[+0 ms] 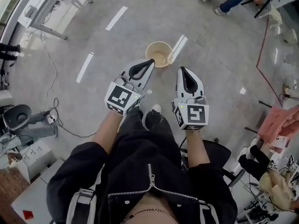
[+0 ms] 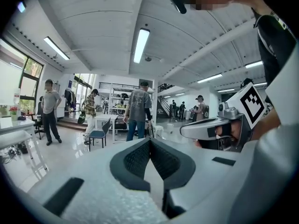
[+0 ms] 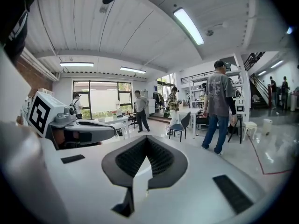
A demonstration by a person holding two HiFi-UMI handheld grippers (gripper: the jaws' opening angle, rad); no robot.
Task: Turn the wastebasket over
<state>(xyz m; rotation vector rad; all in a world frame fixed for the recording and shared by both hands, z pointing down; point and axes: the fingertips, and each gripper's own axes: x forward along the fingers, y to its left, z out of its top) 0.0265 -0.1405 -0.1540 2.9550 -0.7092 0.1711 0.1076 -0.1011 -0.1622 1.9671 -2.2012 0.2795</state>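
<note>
A tan wastebasket (image 1: 159,53) stands upright on the grey floor, its open mouth facing up, just ahead of my feet. My left gripper (image 1: 150,61) is held high above the floor with its tip overlapping the basket's near rim in the head view; its jaws are shut and empty. My right gripper (image 1: 181,69) hangs beside it to the right, also shut with nothing between its pads. Both gripper views look out level across the room, and the basket is not in them. In the left gripper view, my left gripper (image 2: 150,140) shows closed, as does my right gripper (image 3: 146,138) in the right gripper view.
White tape strips (image 1: 116,17) mark the floor. A desk frame (image 1: 46,13) with cables stands far left, a chair (image 1: 219,155) sits behind me at right, and cluttered gear lies at the right edge. People (image 3: 218,106) stand and walk around tables across the room.
</note>
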